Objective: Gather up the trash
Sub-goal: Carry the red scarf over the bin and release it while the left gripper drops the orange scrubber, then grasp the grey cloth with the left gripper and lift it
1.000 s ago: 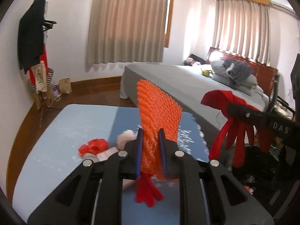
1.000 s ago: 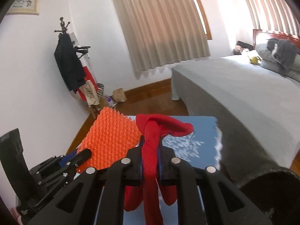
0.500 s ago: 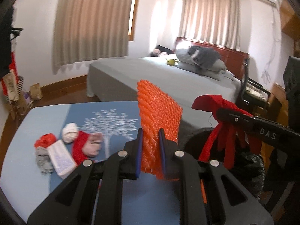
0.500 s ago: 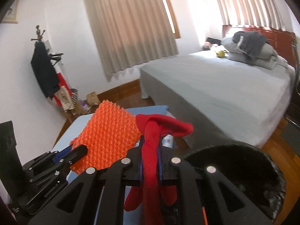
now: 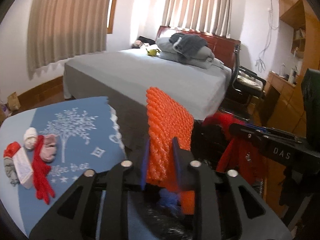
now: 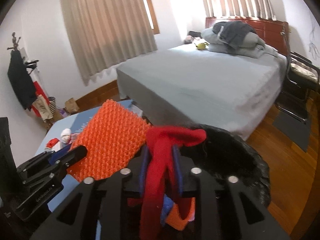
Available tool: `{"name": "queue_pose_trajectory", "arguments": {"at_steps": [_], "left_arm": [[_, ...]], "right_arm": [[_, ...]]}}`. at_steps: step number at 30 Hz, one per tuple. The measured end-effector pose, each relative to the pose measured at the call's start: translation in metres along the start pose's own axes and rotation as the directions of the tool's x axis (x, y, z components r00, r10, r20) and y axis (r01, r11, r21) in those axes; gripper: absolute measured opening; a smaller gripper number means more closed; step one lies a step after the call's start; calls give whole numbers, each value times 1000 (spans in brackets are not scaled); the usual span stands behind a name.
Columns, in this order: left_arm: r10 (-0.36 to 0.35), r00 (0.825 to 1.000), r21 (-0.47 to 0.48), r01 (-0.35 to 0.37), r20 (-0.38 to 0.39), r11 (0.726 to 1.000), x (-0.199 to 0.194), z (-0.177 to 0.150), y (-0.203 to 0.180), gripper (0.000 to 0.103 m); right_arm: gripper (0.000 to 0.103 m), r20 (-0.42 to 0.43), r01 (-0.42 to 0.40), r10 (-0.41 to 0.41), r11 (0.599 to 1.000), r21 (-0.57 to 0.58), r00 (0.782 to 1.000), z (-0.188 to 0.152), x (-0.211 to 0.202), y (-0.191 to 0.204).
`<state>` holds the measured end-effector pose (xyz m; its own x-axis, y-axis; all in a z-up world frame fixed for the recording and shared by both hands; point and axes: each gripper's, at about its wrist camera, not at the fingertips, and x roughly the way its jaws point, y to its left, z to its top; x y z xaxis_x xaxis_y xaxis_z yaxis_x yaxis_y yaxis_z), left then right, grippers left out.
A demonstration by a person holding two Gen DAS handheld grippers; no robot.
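A: From the left wrist view, the left tongs have the orange mesh sheet standing upright between the blue pads, and the jaws are opening. I'd say that is a release, since the black trash bag sits right behind it, toward 1 o'clock.

B: And the rest of the rubbish?

A: On the blue desk at 9 o'clock: a red glove, a white packet, a pink glove and some small balled-up bits. At 3 o'clock the right tongs come in from the side with a red cloth hanging from them. Their black body reads "DAS" (maybe only part of a longer word). The desk cover has a white tree and script I can't read for certain.

B: Now the right wrist view?

A: The right tongs are opening too, the red cloth draped between them with its tail hanging down. The bag gapes from 1 to 3 o'clock, so both pieces seem held over it in order to drop in. Blue and orange scraps already lie inside at 6 o'clock.

B: And the other tool?

A: The left tongs reach in from 9 o'clock, the mesh fanned out flat-on. The lettering on their side is too small to read.
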<state>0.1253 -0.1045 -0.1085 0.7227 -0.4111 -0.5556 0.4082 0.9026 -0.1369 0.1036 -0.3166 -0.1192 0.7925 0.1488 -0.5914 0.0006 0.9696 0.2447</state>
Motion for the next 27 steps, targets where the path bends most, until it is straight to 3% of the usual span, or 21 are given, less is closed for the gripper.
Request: {"name": "queue_pose_trajectory", "arguments": {"at_steps": [3, 7, 9, 10, 12, 14, 16, 22, 27], "left_arm": [[-22, 1000, -3, 22, -9, 1000, 6, -3, -6, 37], [-17, 1000, 14, 17, -9, 1000, 8, -4, -8, 45], [0, 1000, 18, 0, 0, 1000, 5, -5, -6, 50], [7, 1000, 17, -7, 4, 1000, 4, -4, -5, 53], [34, 999, 11, -34, 14, 999, -1, -4, 2, 60], [58, 998, 7, -59, 25, 998, -6, -3, 8, 68], [97, 995, 1, -97, 37, 995, -13, -4, 18, 76], [208, 977, -48, -205, 51, 977, -34, -8, 56, 79], [313, 949, -88, -308, 49, 947, -49, -13, 94, 80]], "right_arm": [[39, 3, 25, -25, 1000, 13, 1000, -3, -5, -9], [45, 8, 43, -44, 999, 28, 999, -5, -10, -18], [60, 19, 54, -55, 998, 35, 998, -6, -14, -22], [63, 24, 57, -58, 998, 36, 998, -6, -15, -23], [86, 42, 70, -71, 997, 35, 997, -5, -18, -20], [95, 63, 77, -79, 996, 36, 995, -3, -18, -16], [97, 79, 74, -77, 996, 40, 994, -2, -19, -12], [97, 79, 39, -41, 999, 15, 996, 1, -6, 12], [97, 66, -13, 16, 999, -40, 998, 2, 14, 51]]}}
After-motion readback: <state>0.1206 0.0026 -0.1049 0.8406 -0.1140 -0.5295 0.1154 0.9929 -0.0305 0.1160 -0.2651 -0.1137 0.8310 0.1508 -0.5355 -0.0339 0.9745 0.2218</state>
